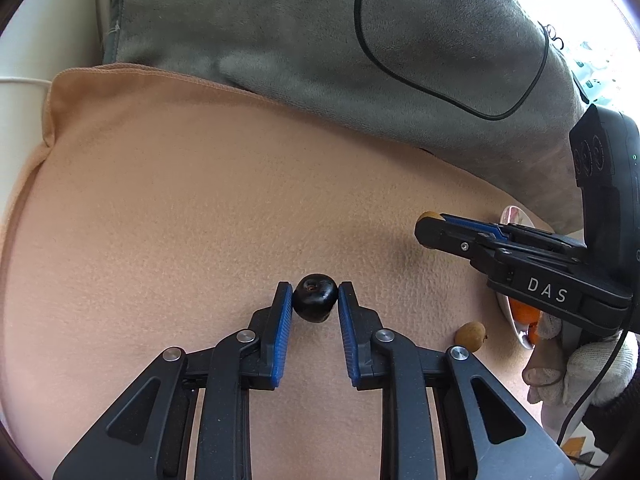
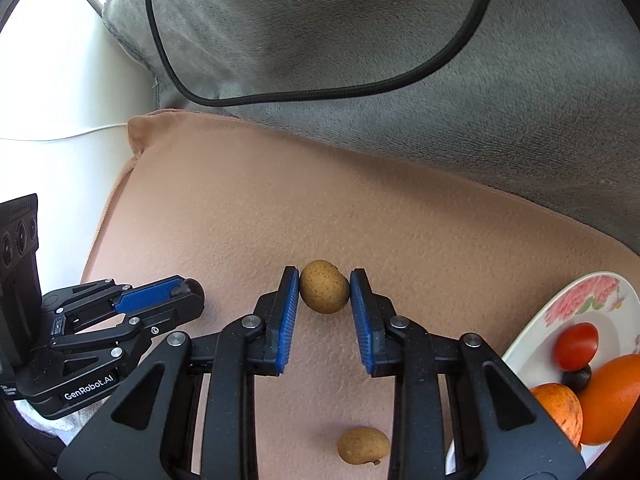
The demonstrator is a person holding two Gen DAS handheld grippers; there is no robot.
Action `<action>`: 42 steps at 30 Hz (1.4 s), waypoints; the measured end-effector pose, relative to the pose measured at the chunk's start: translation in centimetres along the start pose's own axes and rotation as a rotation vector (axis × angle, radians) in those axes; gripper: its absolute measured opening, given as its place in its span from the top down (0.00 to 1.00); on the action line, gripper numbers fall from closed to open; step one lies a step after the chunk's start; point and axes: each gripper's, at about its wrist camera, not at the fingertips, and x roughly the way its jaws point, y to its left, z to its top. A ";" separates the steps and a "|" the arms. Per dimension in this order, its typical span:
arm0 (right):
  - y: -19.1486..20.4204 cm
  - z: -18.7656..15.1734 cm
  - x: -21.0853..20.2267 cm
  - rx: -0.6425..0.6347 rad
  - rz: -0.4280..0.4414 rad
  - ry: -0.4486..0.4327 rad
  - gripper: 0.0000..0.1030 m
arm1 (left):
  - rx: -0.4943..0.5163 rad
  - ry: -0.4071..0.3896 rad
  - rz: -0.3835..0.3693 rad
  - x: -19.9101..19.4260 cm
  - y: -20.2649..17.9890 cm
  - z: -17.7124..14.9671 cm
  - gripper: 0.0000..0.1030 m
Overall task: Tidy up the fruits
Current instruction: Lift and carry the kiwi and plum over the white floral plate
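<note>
My left gripper (image 1: 315,294) is shut on a dark round grape (image 1: 315,298) just above the peach cushion (image 1: 168,200). My right gripper (image 2: 325,286) is shut on a brown longan (image 2: 324,287); it also shows in the left wrist view (image 1: 430,226), with the longan (image 1: 429,215) peeking past its tip. A second longan (image 2: 363,445) lies loose on the cushion (image 2: 240,208) under the right gripper, and shows in the left wrist view (image 1: 472,333). A flowered plate (image 2: 560,308) at the right holds a red tomato (image 2: 576,346), oranges (image 2: 608,396) and a dark grape (image 2: 577,376).
A grey pillow (image 1: 320,40) with a black cable (image 1: 400,68) across it lies behind the cushion. The left gripper body (image 2: 120,320) sits at the left of the right wrist view. A gloved hand (image 1: 580,368) holds the right gripper. The plate edge (image 1: 516,216) shows behind it.
</note>
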 end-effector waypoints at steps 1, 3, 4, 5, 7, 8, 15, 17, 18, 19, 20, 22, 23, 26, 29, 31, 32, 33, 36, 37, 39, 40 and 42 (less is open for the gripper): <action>-0.1 -0.1 -0.2 0.002 0.001 -0.004 0.73 | 0.002 -0.001 -0.002 -0.2 -0.1 0.0 0.79; -0.4 -0.3 -0.8 0.012 0.003 -0.012 0.73 | 0.010 -0.004 -0.003 -0.5 -0.4 0.0 0.79; -0.6 -0.5 -1.1 0.018 0.003 -0.017 0.73 | 0.015 -0.006 -0.004 -0.7 -0.5 0.0 0.79; -0.8 -0.6 -1.5 0.024 0.003 -0.022 0.73 | 0.019 -0.007 -0.005 -0.8 -0.7 0.0 0.79; -1.2 -1.0 -2.3 0.036 0.003 -0.033 0.73 | 0.028 -0.009 -0.008 -1.1 -1.2 0.0 0.79; -1.4 -1.2 -2.7 0.043 0.003 -0.038 0.73 | 0.032 -0.011 -0.008 -1.2 -1.4 0.0 0.79; -3.0 -2.5 -5.3 0.086 -0.004 -0.074 0.73 | 0.056 -0.017 -0.029 -1.9 -3.2 0.3 0.79; -3.5 -2.9 -6.2 0.092 -0.009 -0.084 0.73 | 0.065 -0.018 -0.036 -2.0 -3.7 0.4 0.79; -3.7 -3.2 -6.6 0.095 -0.012 -0.090 0.73 | 0.070 -0.018 -0.039 -2.1 -4.0 0.4 0.79; -4.0 -3.4 -7.0 0.099 -0.015 -0.096 0.73 | 0.074 -0.019 -0.042 -2.1 -4.3 0.4 0.79; -4.2 -3.6 -7.4 0.104 -0.016 -0.101 0.73 | 0.079 -0.019 -0.046 -2.1 -4.7 0.5 0.79; -4.7 -4.1 -8.2 0.118 -0.019 -0.111 0.73 | 0.088 -0.018 -0.053 -2.1 -5.3 0.7 0.79; -5.0 -4.5 -8.6 0.124 -0.022 -0.116 0.73 | 0.094 -0.017 -0.056 -1.9 -5.9 0.7 0.79; -5.9 -5.5 -9.8 0.145 -0.034 -0.131 0.73 | 0.114 -0.014 -0.064 -2.2 -6.7 0.9 0.79; -7.0 -6.4 -10.6 0.169 -0.045 -0.140 0.73 | 0.131 -0.014 -0.075 -2.1 -7.7 1.2 0.79; -7.9 -7.1 -11.2 0.185 -0.055 -0.145 0.73 | 0.144 -0.013 -0.080 -1.9 -8.4 1.4 0.79; -8.3 -7.5 -11.5 0.193 -0.061 -0.147 0.73 | 0.152 -0.012 -0.083 -1.8 -8.9 1.5 0.79; -8.7 -7.8 -11.8 0.201 -0.066 -0.149 0.73 | 0.159 -0.010 -0.085 -1.6 -9.3 1.6 0.79; -10.0 -8.6 -12.8 0.228 -0.080 -0.158 0.73 | 0.182 -0.003 -0.095 -1.2 -10.5 1.7 0.79; -10.4 -8.9 -13.1 0.237 -0.085 -0.161 0.73 | 0.190 0.000 -0.098 -1.1 -10.9 1.7 0.79; -11.2 -9.5 -13.7 0.254 -0.096 -0.167 0.73 | 0.206 0.004 -0.104 -0.8 -12.0 1.8 0.79; -11.5 -9.7 -13.8 0.262 -0.102 -0.169 0.73 | 0.214 0.006 -0.107 -0.7 -12.4 1.9 0.79; -12.3 -10.3 -14.2 0.278 -0.113 -0.171 0.73 | 0.228 0.009 -0.113 -0.6 -12.9 2.0 0.79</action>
